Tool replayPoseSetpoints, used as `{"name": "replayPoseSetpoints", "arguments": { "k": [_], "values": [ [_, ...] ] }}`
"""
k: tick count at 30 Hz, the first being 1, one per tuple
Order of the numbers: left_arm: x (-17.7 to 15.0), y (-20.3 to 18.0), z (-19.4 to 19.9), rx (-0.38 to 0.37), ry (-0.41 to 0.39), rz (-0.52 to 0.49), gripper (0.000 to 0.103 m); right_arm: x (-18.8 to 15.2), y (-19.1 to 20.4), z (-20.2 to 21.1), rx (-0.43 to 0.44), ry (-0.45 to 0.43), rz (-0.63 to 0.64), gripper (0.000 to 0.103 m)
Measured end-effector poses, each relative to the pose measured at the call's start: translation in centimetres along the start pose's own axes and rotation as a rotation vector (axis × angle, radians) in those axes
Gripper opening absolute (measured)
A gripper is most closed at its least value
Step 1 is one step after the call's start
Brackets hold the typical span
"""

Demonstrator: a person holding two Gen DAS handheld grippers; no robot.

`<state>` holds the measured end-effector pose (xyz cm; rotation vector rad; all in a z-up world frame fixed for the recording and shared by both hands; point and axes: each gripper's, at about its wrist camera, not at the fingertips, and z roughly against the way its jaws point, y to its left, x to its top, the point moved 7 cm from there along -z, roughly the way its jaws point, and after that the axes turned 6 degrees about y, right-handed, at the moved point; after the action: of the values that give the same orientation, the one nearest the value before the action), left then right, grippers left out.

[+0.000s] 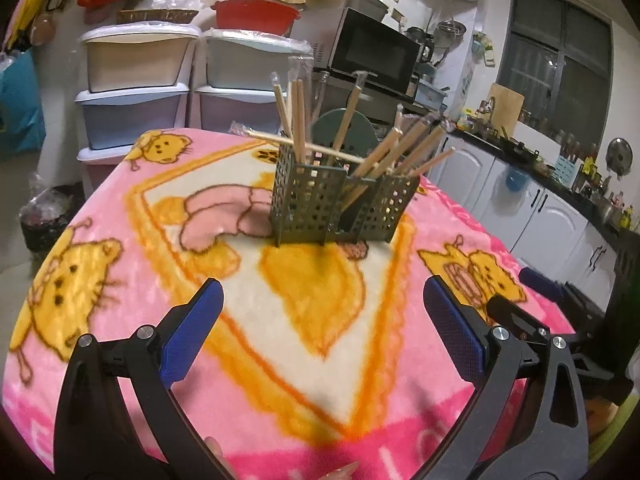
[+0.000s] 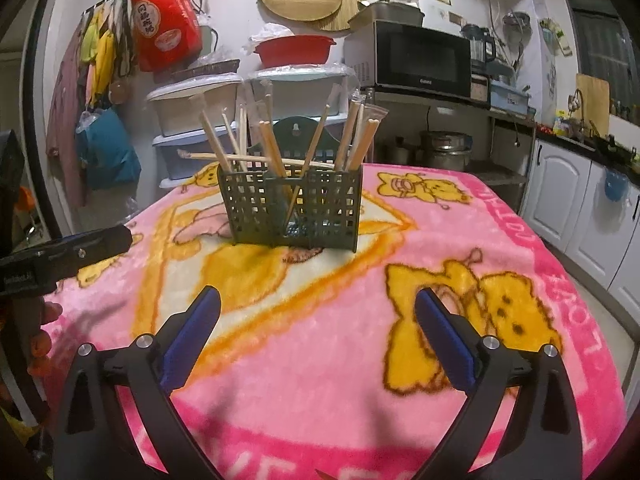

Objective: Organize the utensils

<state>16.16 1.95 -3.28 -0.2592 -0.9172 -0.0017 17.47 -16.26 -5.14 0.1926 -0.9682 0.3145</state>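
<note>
The surface, draped in a soft pink blanket, carries the green perforated holder at twelve o'clock from both grippers, well apart from them. Chopsticks splay loosely from it, one pair lying across the rim. The left gripper and right gripper both have jaws spread wide, empty. The plush blanket could let the light holder tip if nudged; brushing the crosswise pair could roll it off.

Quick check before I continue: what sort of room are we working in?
Most likely a home kitchen: a microwave on a shelf, white cabinets under a cluttered counter, and a faucet by the window.
</note>
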Motion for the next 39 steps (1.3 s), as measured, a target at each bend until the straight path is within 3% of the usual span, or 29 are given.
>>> {"name": "replayPoseSetpoints", "arguments": {
  "k": [8,16,25,39],
  "values": [
    [-0.7,-0.6,0.7,0.045,-0.099,-0.014,0.092,0.5,0.0,1.7,-0.071,-0.151,0.016,0.096],
    [-0.4,-0.6,1.1,0.111,-0.178,-0.026,0.092,1.2,-0.1,3.2,-0.086,-0.290,0.003,0.096],
    [-0.7,-0.1,0.8,0.122,-0.188,-0.020,0.092,0.8,0.5,4.0,-0.027,-0.338,0.005,0.096],
    [-0.8,-0.4,1.0,0.124,-0.208,-0.043,0.092,0.4,0.2,4.0,-0.035,-0.315,-0.033,0.097]
  ]
}}
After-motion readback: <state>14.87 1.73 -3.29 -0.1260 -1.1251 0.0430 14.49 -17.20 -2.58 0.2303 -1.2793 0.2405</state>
